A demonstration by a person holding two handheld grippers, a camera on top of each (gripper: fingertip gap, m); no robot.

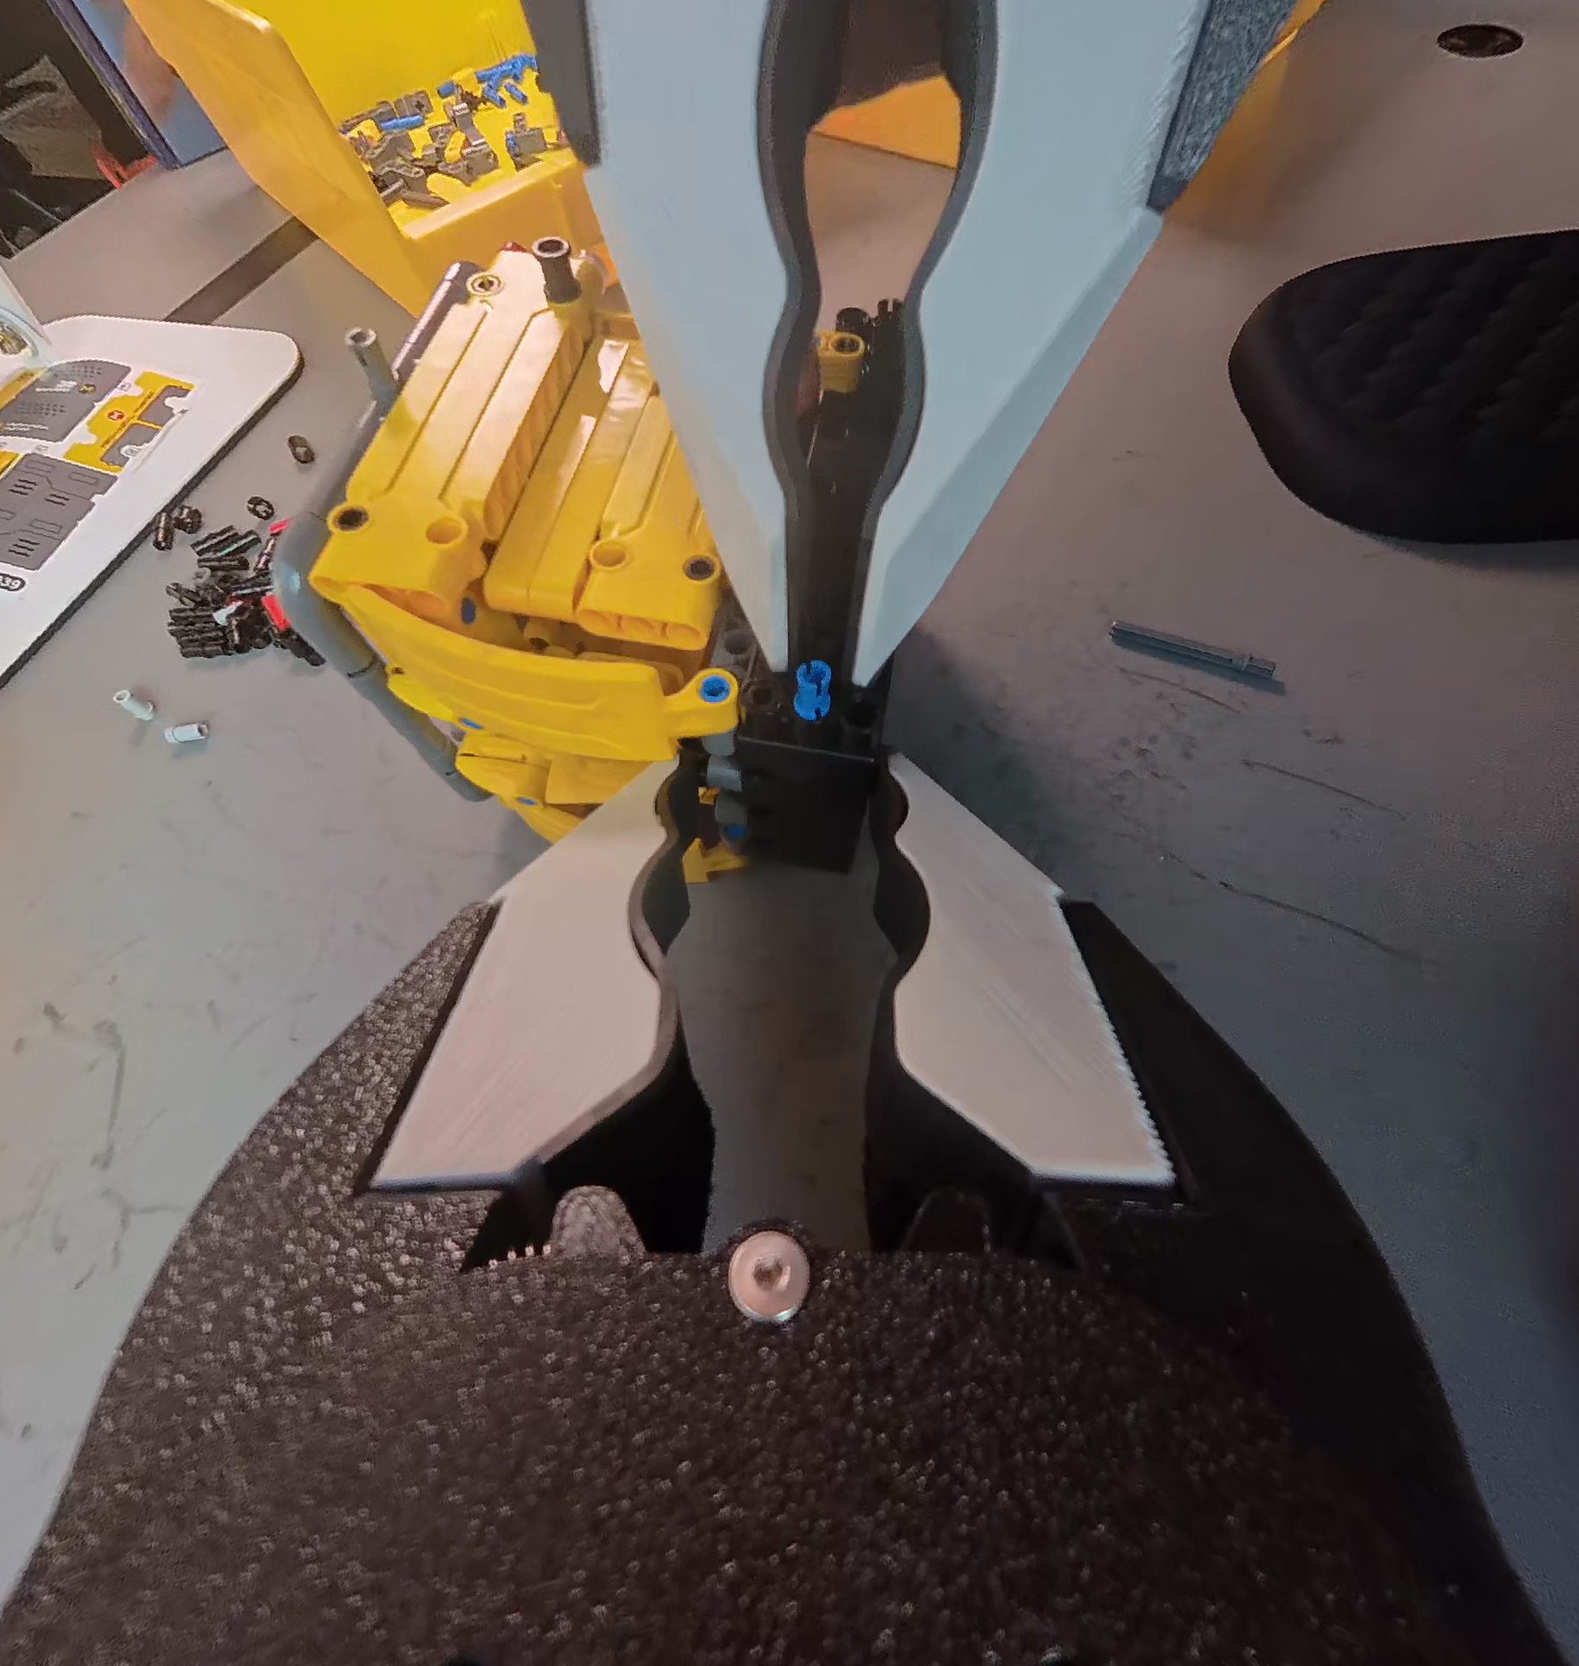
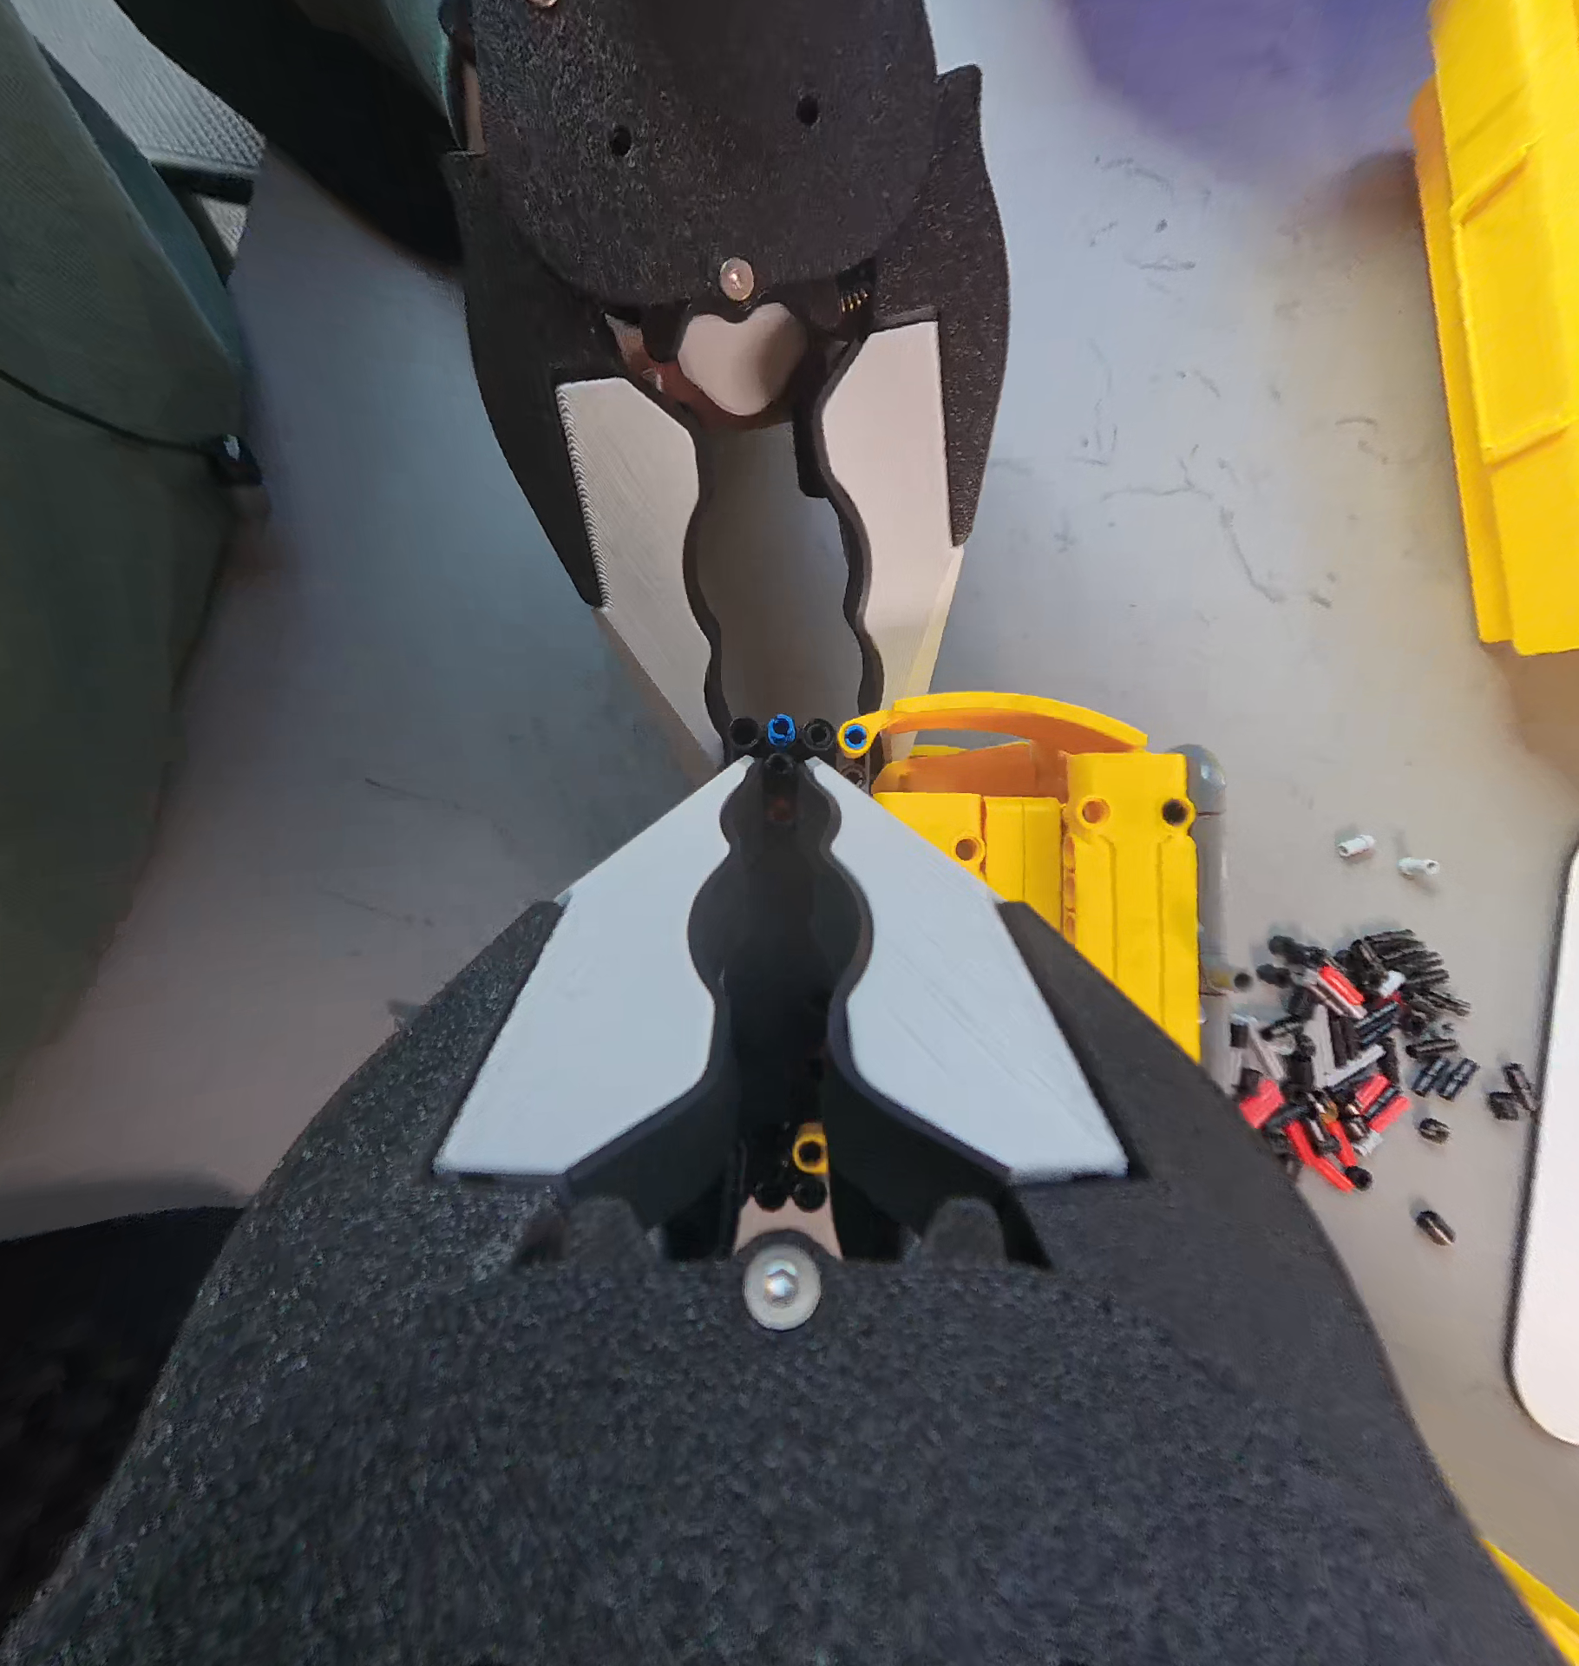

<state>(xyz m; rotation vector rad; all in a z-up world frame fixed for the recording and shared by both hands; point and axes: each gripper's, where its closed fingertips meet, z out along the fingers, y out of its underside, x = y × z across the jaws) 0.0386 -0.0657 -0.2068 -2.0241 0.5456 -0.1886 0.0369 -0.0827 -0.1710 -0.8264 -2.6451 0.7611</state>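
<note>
A yellow brick-built model (image 1: 515, 505) lies on the grey table, with a black block (image 1: 804, 811) at its near end. My left gripper (image 1: 781, 780) is shut on that black block from both sides. A blue pin (image 1: 813, 692) stands in a hole on top of the block. My right gripper (image 1: 822, 672) comes in from the opposite side, its jaws close together on the pin's upper end. In the right wrist view my right gripper (image 2: 780, 764) sits just short of the blue pin (image 2: 780, 728). The left gripper (image 2: 799, 735) faces it, and the model (image 2: 1110, 865) lies to the right.
A pile of black and red pins (image 1: 222, 586) lies left of the model; it also shows in the right wrist view (image 2: 1345, 1055). A white board with a sticker sheet (image 1: 137, 433), a yellow parts bin (image 1: 443, 135), a grey axle (image 1: 1191, 651) and a black pad (image 1: 1444, 388) surround it.
</note>
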